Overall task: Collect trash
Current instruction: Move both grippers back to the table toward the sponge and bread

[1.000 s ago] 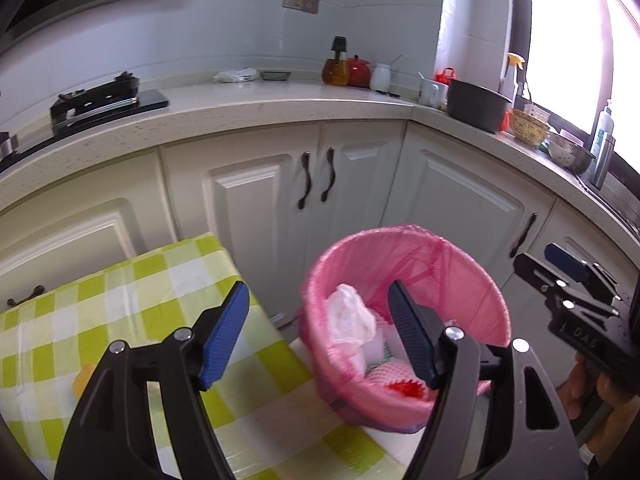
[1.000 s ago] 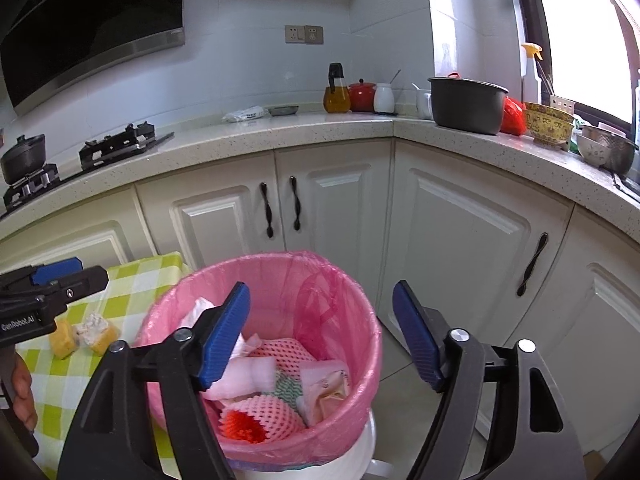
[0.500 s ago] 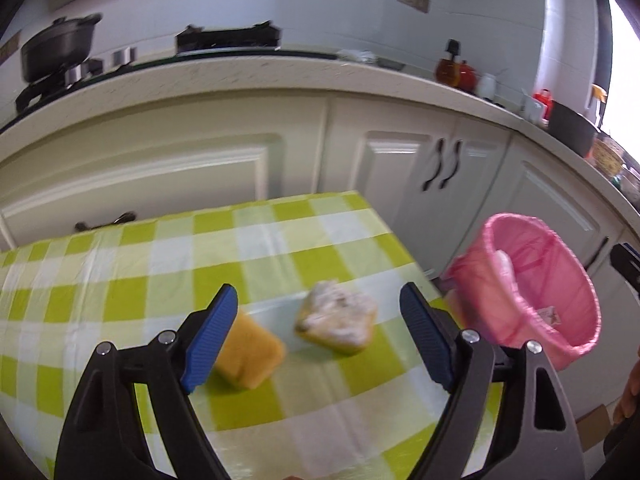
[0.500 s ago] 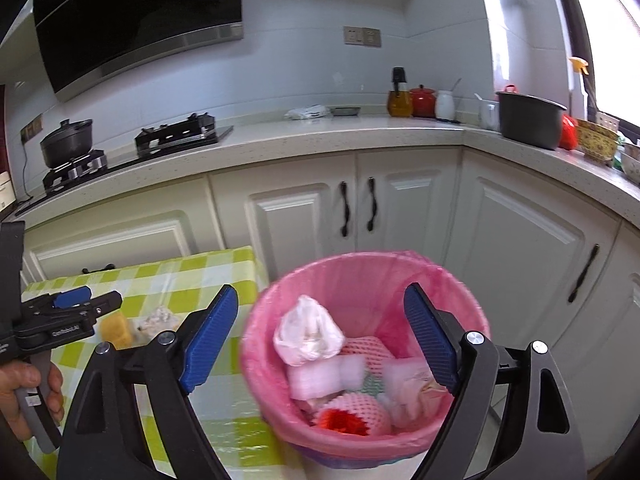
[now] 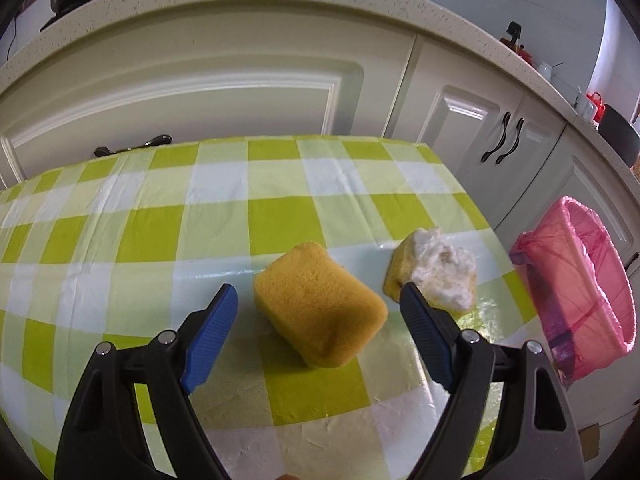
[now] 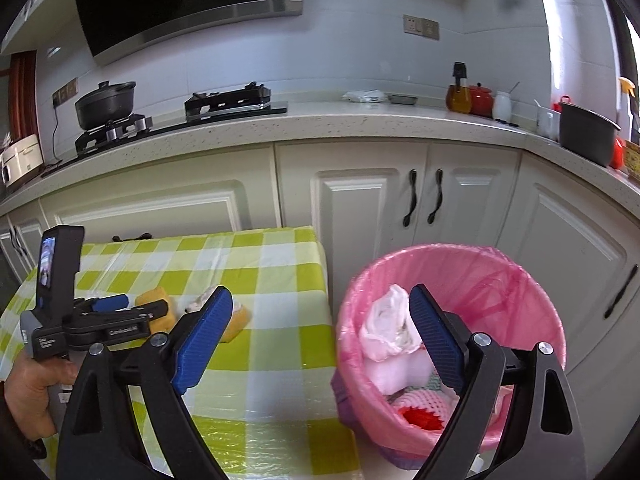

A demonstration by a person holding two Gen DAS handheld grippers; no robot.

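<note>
Trash items are recorded on a table with a green-and-white checked tablecloth (image 5: pixel 200 216). In the left wrist view, a yellow sponge (image 5: pixel 320 302) is seen lying on the cloth between the blue pads (image 5: pixel 212 332) of the left gripper (image 5: pixel 318 300). The jaws are spread wider than the sponge and no contact with it is observed. A second yellow piece topped with white crumpled matter (image 5: pixel 438 276) is noted just beside the sponge, near the table edge, partly behind the right-hand pad. A pink-lined bin (image 5: pixel 580 292) is seen past that edge, in front of white cabinet doors (image 5: pixel 240 92).

In the right wrist view, the right gripper (image 6: pixel 320 320) is held above the gap between the table and the bin. Its jaws are opening and nothing is seen between them. The bin (image 6: pixel 520 280) is noted on the floor just beside the table; white crumpled material (image 6: pixel 388 320), white foam and pink and red foam netting (image 6: pixel 420 412) are recorded inside it. The left gripper (image 6: pixel 116 306) is seen at the left, held by a hand (image 6: pixel 28 392), with the sponge (image 6: pixel 156 298) at its fingers. The second piece (image 6: pixel 236 320) lies partly hidden behind the right gripper's left finger. A black pot (image 6: pixel 106 102) is noted on the stove on the counter behind.
</note>
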